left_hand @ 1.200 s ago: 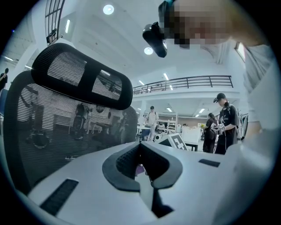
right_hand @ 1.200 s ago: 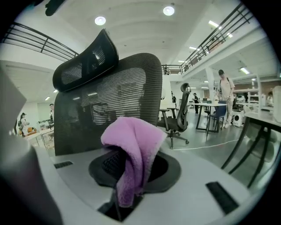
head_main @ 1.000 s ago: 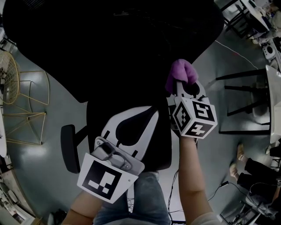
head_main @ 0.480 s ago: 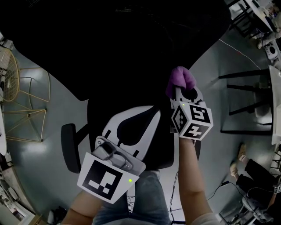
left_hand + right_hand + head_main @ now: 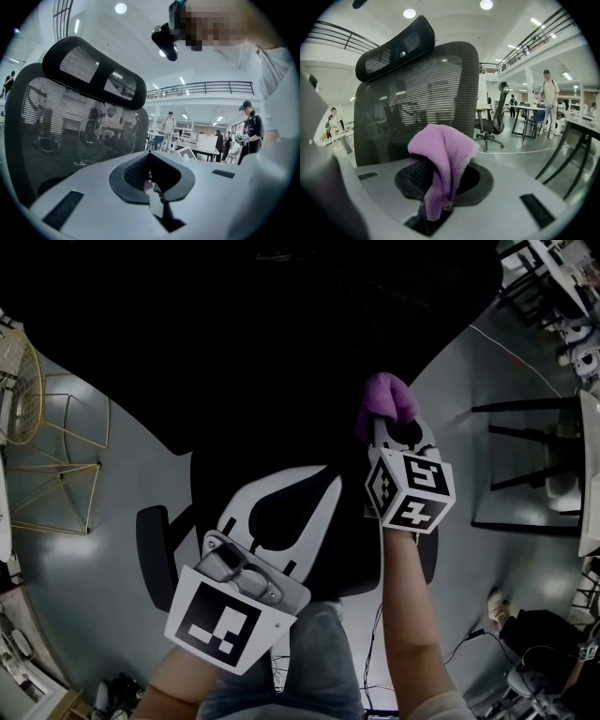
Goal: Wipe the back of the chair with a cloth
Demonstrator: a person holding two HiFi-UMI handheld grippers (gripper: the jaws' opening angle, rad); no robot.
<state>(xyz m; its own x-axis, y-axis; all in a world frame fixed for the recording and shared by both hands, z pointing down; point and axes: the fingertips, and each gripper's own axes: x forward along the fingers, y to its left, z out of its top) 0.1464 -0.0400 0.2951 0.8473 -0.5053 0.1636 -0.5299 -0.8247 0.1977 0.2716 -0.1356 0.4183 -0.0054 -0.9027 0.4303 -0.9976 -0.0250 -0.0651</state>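
Observation:
The chair's black mesh back with its headrest stands upright just ahead of both grippers. From above it fills the top of the head view as a dark mass. My right gripper is shut on a purple cloth, which is held close against the back's right side. In the right gripper view the cloth drapes over the jaws of the right gripper. My left gripper hangs lower and nearer to me, its jaws together on nothing, and the left gripper faces the mesh back and headrest.
Gold wire stools stand on the grey floor at left. Black table legs and a thin cable lie at right. An armrest juts out low on the left. Another office chair and standing people are behind.
The right gripper with the cloth has shifted only slightly against the chair back. The left gripper has stayed put.

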